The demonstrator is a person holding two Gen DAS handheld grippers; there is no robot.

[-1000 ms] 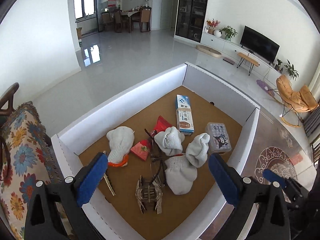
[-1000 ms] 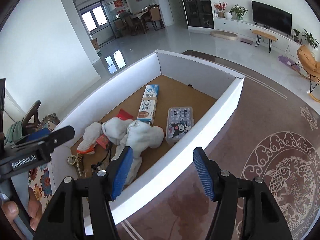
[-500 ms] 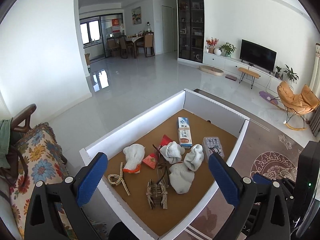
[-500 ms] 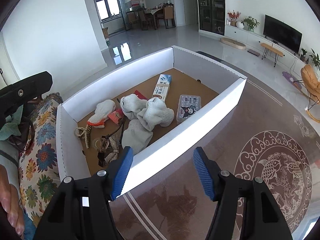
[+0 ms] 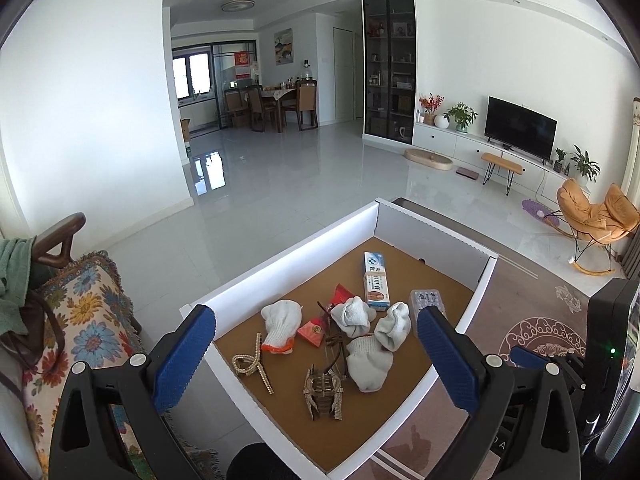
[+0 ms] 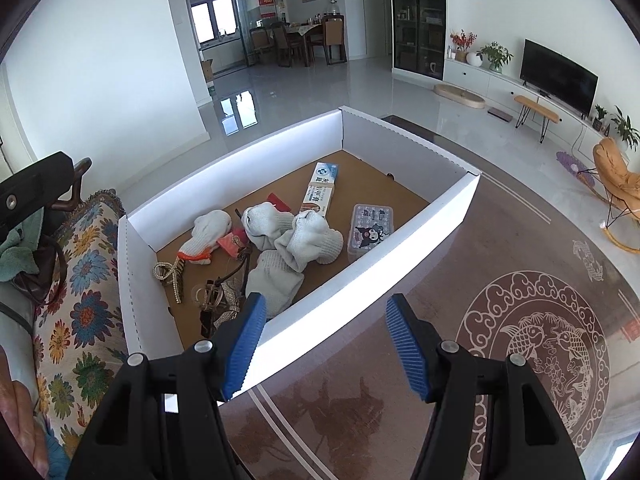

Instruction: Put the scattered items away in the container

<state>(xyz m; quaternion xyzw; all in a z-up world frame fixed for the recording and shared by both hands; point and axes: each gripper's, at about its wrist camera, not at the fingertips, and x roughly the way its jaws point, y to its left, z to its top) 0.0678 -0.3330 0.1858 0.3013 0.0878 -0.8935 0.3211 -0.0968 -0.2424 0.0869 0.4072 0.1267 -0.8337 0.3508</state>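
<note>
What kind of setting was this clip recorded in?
Most likely a home's open-plan living room. A television sits on a low white cabinet, a dining table with chairs stands in the far room, and an orange lounge chair sits on the tiled floor. The cardboard box rests on a patterned table.

**What I can't make out from here**

On my left wrist view, the left gripper (image 5: 316,356) blocks two corners of the white box (image 5: 288,256), and the frame's bottom edge cuts off its nearest corner. The clear case (image 5: 428,300) is half hidden behind the right-hand finger (image 5: 448,360). The right gripper (image 5: 568,364) shows only as a dark sliver at the frame edge, so I can't read its jaws there.

On my right wrist view, the print on the toothpaste carton (image 6: 320,194) is too small to read. The glasses (image 6: 236,276) are tangled with a rhinestone hair claw (image 6: 218,300), partly under a sock (image 6: 274,280). A hand (image 6: 20,428) is cropped at the left edge.
</note>
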